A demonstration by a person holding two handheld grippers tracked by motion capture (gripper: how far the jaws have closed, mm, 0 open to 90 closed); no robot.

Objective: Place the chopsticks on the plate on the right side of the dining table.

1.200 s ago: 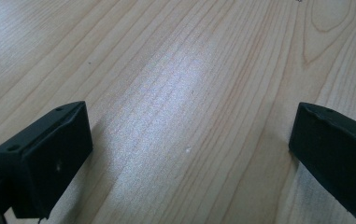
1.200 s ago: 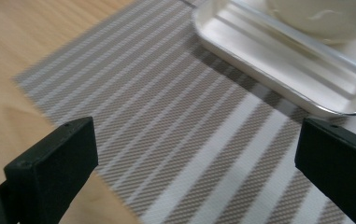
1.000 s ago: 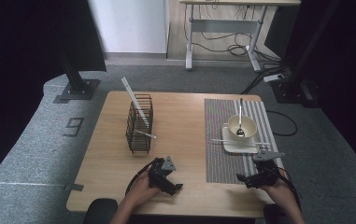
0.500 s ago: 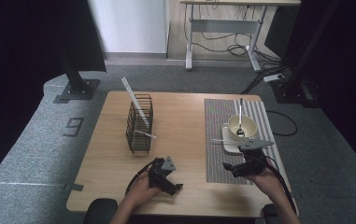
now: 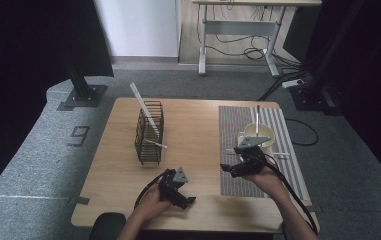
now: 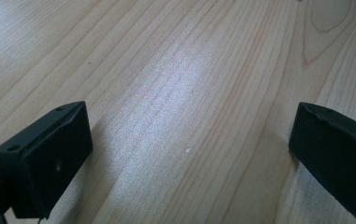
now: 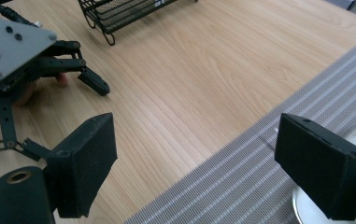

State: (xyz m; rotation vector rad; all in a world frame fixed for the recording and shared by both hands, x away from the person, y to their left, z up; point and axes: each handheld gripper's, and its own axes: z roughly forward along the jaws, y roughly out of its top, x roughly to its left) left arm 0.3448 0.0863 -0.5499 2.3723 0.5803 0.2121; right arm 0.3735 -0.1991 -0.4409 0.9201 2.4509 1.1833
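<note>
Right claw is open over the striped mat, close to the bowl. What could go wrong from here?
1. The right claw sits beside the bowl, which stands on a plate and holds an upright utensil; a swing might bump it and tip it over.
2. The thin stick lies flat on the striped mat, probably awkward to pinch.
3. The wire rack holds a tall leaning stick that could get snagged.

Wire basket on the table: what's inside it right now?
In the high view the wire basket holds a long white stick leaning out past its top rim, and a second white utensil poking through its side. The basket's floor is hidden behind the wires.
</note>
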